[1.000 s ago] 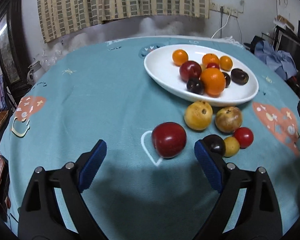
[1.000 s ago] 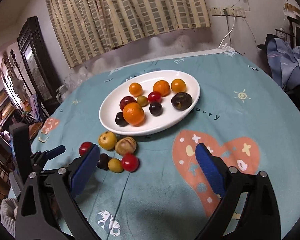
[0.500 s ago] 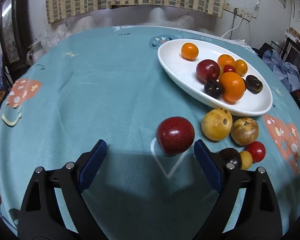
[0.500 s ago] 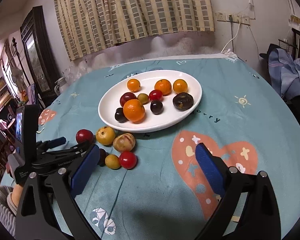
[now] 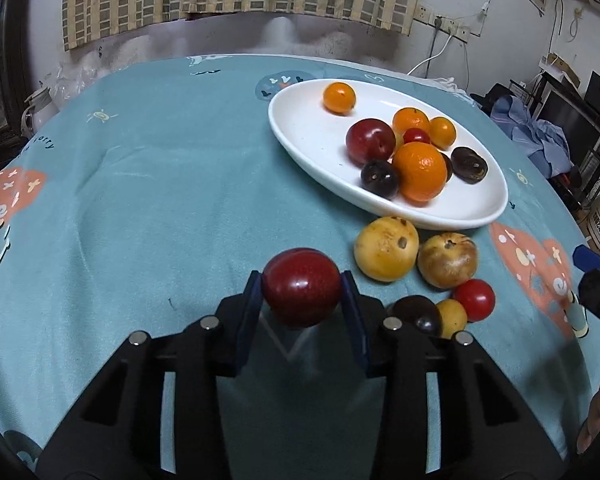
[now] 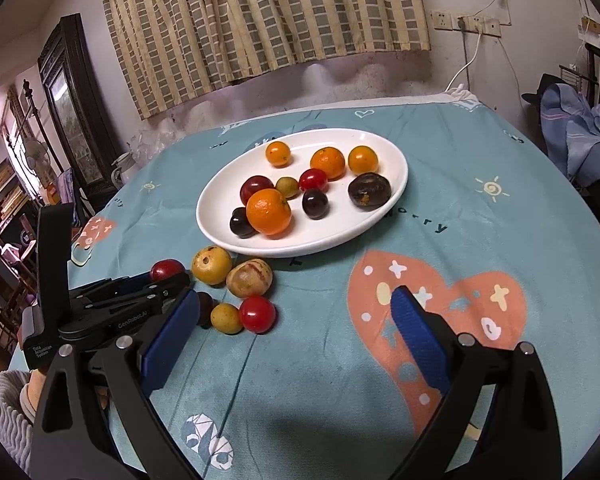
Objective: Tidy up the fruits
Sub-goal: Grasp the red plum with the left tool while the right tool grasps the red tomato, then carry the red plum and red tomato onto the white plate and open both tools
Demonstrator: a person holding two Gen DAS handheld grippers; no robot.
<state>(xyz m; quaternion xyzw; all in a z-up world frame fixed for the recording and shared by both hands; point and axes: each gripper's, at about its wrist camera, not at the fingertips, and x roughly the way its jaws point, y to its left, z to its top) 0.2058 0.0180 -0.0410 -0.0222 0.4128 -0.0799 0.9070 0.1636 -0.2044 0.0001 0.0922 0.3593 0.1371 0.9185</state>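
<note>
Left claw (image 5: 302, 306) around glossy dark-red plum (image 5: 301, 286).

Left gripper (image 6: 172, 280) side: "GenRobot.AI".
Left gripper's rear block: "Data Acquisition System", small and only just legible.
Tablecloth (image 6: 460, 264), right of the plate (image 6: 396, 184): "orry", first letter cut off.
Tablecloth, left edge in the left wrist view: "orry".
</note>
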